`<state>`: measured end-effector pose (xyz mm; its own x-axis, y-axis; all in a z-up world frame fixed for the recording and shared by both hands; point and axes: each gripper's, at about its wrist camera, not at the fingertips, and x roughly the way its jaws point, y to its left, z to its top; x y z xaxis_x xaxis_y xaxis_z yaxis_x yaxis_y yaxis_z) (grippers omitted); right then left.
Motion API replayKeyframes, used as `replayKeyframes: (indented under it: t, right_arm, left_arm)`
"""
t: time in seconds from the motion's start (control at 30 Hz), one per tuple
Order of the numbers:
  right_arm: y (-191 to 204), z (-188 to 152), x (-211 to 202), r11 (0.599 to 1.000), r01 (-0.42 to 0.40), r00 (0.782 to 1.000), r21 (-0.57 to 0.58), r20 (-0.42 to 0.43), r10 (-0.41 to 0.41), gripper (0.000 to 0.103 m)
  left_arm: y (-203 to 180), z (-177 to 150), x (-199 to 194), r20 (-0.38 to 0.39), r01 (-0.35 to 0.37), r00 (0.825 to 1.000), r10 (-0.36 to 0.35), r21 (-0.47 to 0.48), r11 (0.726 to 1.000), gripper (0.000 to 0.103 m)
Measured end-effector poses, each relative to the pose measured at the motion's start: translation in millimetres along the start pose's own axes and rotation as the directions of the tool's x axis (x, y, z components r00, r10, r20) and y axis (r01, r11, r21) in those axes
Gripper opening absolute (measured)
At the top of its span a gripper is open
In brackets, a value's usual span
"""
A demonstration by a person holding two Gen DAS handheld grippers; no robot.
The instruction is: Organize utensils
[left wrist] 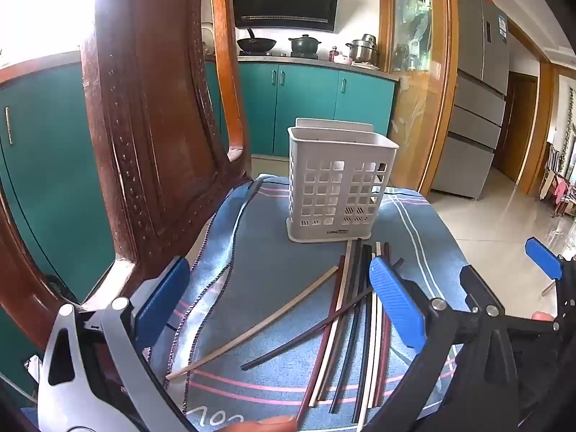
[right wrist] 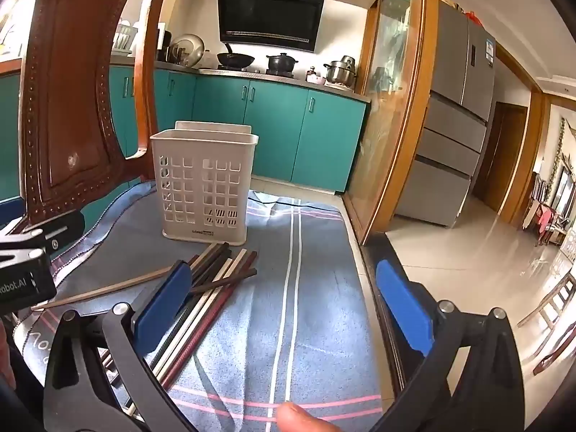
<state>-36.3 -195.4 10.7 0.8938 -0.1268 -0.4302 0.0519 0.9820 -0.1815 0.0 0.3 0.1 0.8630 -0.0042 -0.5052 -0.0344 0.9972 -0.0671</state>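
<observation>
I read this as the very start of the job: none of the utensils has been picked up, and I see nothing standing in the white perforated plastic utensil holder, which is upright in the centre of the left wrist view, left of centre in the right wrist view.

The loose pile of slim chopsticks in cream, dark red and black lies flat on the cloth just in front of the holder, most of them running roughly parallel, with one cream stick and one dark stick splayed across at an angle toward the lower left of the left wrist frame.

My left gripper, with blue ribbed pads, hangs above the pile with its jaws spread wide and nothing between them; the right gripper is likewise fully spread and empty, aimed at bare cloth right of the pile.

Next, I judge, one gripper must come down over a single stick, probably a splayed one since it is easier to isolate, and close across its thin shaft. Thin, smooth sticks lying flat could roll or slip.

The surface is a blue cloth with white and pink stripes, laid over a seat by a carved brown wooden chair back. Beyond are teal kitchen cabinets, pots on a stove, a black range hood and a grey refrigerator at the right.
</observation>
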Motion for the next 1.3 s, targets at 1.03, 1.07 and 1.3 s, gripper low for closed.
replayKeyframes:
  t: [1.03, 1.07, 1.3]
  right_arm:
    - [-3.3, 4.3, -7.0, 0.999, -0.024, 1.0, 0.046, 0.018, 0.023, 0.1]
    - [-3.3, 4.7, -7.0, 0.999, -0.025, 1.0, 0.047, 0.018, 0.024, 0.101]
    - [-4.6, 4.2, -7.0, 0.998, -0.027, 0.999, 0.055, 0.02, 0.026, 0.101]
  left_arm:
    - [-5.1, -2.1, 0.3, 0.001, -0.015, 1.0, 0.015, 0.031, 0.999, 0.1]
    - [-5.0, -2.1, 0.4, 0.001, -0.015, 1.0, 0.015, 0.031, 0.999, 0.1]
    - [-4.0, -2.4, 0.4, 0.001, -0.018, 1.0, 0.018, 0.032, 0.999, 0.1]
